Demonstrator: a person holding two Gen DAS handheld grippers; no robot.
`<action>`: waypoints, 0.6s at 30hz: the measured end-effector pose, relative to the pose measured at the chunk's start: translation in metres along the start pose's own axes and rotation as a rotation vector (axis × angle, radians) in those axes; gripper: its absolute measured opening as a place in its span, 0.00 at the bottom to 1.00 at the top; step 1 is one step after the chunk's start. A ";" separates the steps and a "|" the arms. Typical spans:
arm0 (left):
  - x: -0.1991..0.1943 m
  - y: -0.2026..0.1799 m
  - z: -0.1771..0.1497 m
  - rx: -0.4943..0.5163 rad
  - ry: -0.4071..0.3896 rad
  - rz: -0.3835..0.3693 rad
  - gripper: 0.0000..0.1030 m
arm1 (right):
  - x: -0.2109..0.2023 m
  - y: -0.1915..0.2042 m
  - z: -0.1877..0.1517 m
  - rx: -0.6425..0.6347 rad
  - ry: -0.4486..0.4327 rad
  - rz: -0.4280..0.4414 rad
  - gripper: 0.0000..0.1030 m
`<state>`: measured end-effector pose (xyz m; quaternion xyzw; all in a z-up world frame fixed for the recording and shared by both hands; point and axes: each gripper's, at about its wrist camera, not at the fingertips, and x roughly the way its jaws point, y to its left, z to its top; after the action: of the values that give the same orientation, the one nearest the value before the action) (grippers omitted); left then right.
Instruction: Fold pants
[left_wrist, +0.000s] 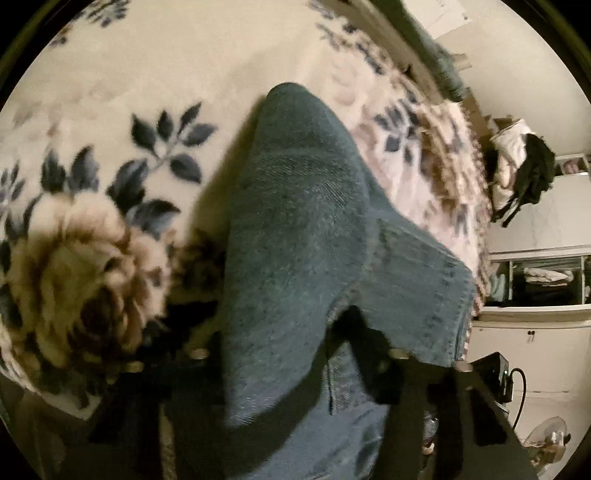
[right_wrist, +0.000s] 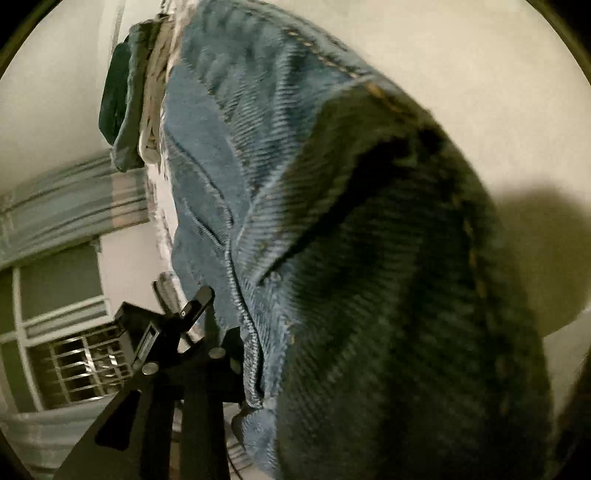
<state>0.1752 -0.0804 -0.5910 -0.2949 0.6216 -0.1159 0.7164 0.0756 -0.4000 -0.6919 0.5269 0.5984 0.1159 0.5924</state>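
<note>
Left wrist view: left gripper pinched on the blue jeans, denim bunched between its two black fingers and draped over them. Fabric rises away from the camera in a peaked fold, tip near centre frame, a stitched hem edge hanging on the right side. Jeans lifted above a cream floral blanket with dark blue leaves and a big tan rose, shadow of the denim falling on it. Right edge of frame: white cabinet, a dark garment hanging, a small fan low down; all motion-blurred.

Right wrist view: jeans fill most of the frame, close to the lens, dark shaded panel on the right, lighter blue panel with seams and orange stitching on the left. Right gripper clamped on a seam edge of the denim, left finger visible, the other hidden behind cloth. Behind: pale wall, barred window lower left, striped curtain, a dark green cloth upper left
</note>
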 end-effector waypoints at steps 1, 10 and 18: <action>-0.004 -0.004 -0.002 0.014 -0.010 0.002 0.34 | 0.000 0.008 -0.002 -0.015 -0.009 -0.015 0.33; -0.054 -0.047 -0.003 0.039 -0.100 -0.035 0.23 | -0.029 0.072 -0.012 -0.091 -0.047 -0.020 0.30; -0.111 -0.100 0.034 0.050 -0.166 -0.054 0.22 | -0.066 0.163 -0.006 -0.169 -0.055 0.034 0.29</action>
<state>0.2055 -0.0915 -0.4416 -0.3019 0.5490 -0.1259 0.7691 0.1339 -0.3797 -0.5273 0.4883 0.5608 0.1615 0.6488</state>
